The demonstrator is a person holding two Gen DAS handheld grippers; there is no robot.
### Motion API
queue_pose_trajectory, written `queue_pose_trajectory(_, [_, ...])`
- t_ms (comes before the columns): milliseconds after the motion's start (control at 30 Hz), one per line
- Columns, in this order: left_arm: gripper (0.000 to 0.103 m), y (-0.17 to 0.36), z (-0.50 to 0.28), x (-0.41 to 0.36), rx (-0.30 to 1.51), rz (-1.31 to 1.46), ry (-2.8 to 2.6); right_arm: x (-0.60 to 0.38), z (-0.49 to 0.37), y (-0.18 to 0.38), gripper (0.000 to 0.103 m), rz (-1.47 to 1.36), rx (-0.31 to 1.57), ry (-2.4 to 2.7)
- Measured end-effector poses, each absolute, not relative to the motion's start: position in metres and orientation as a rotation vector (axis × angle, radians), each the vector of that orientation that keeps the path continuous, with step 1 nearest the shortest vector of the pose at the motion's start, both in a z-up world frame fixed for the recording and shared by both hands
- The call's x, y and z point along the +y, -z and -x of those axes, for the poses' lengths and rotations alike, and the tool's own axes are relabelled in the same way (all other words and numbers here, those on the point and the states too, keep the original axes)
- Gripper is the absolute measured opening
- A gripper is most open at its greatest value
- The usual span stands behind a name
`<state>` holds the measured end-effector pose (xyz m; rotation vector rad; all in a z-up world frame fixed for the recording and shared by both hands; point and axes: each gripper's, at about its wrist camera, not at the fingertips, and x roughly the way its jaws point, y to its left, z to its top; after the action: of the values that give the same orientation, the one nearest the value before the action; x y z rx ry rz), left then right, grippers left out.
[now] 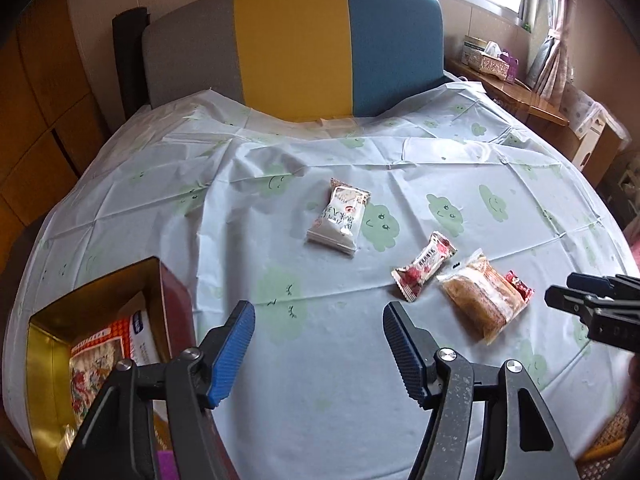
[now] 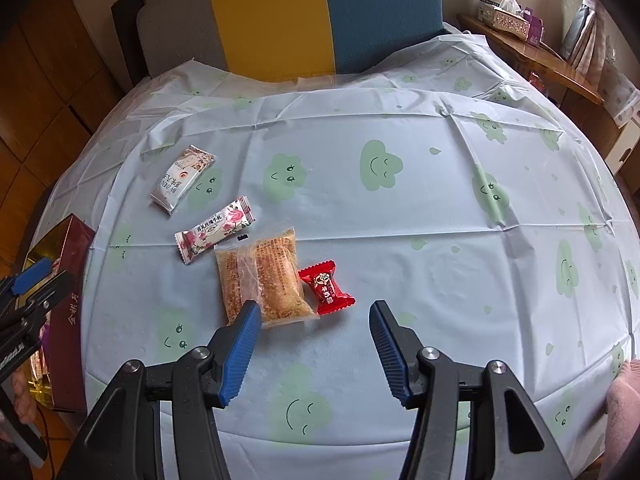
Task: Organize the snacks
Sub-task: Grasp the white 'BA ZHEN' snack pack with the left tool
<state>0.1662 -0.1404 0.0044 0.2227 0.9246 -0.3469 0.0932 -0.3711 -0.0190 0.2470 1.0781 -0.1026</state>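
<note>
- Left wrist view: tabletop (image 1: pixel 320 400) covered by pale cloth with green smiling clouds; padded chair back (image 1: pixel 296 44) in grey, yellow and blue stands at the far edge.
- Four snacks lie loose on the cloth, right of centre in this view: white packet (image 1: pixel 338 216) farthest, pink rose-print candy (image 1: pixel 423 266) nearer, clear-wrapped brown pastry (image 1: pixel 480 296) just beside it, small red candy (image 1: pixel 519 286) touching the pastry's far-right edge.
- Dark red box (image 1: pixel 100 340) with gold lining sits open at the tabletop's left edge, several packets already inside; white packet well apart from it.
- Wooden side shelf (image 1: pixel 532 100) with tissue boxes at right under the window, curtain beside it. Wood panels at left.
- Nothing blocks the way between the snacks and the box; bare cloth only.
- Left gripper (image 1: pixel 318 312) hangs over bare cloth just right of the box, angled down; fingers (image 1: pixel 236 344) spread fairly wide, nothing between them.
- Right gripper (image 2: pixel 312 312) in the right wrist view is tilted steeply down over the pastry and red candy; left finger overlaps the pastry's near corner in the picture, contact cannot be told; fingers at medium spread, gripping nothing.
- Right gripper's black tips show at the right edge of the left view, beside the red candy.
- Right wrist view: left gripper shows at the left edge above the box; pink sleeve (image 2: pixel 624 396) at lower right.
</note>
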Motion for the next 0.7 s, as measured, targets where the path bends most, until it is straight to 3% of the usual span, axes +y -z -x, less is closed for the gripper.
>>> queue_pose_trajectory(333, [0.068, 0.026, -0.237, -0.194, 0.948, -0.346, 0.373, -0.371, -0.094, 0.016, 0.057, -0.262, 1.071, 0.071])
queue_pose_trajectory(700, [0.075, 0.069, -0.281, -0.227, 0.994, -0.444, 0.364, -0.372, -0.098, 0.02, 0.057, -0.28, 1.089, 0.058])
